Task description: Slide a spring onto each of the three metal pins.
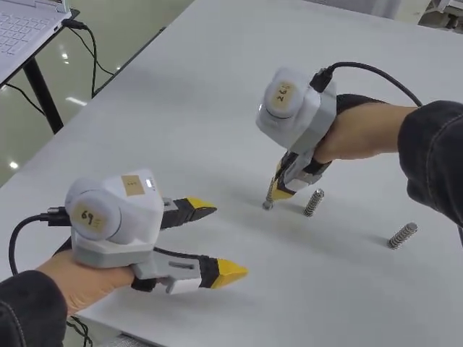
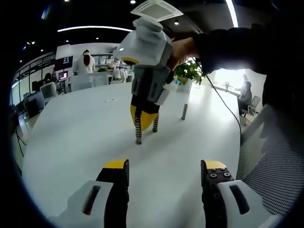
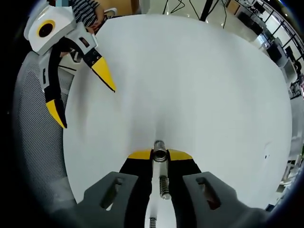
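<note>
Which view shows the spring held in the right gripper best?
The left gripper view: the spring stands side-on, from the right gripper down to the table. The head view shows it small and part hidden; the right gripper view looks down on its end.

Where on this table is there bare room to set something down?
Bare: the far half of the table beyond the right gripper, and the strip between it and the left gripper. Crowded: by the right gripper, shut on a spring, two other springs beside it.
</note>
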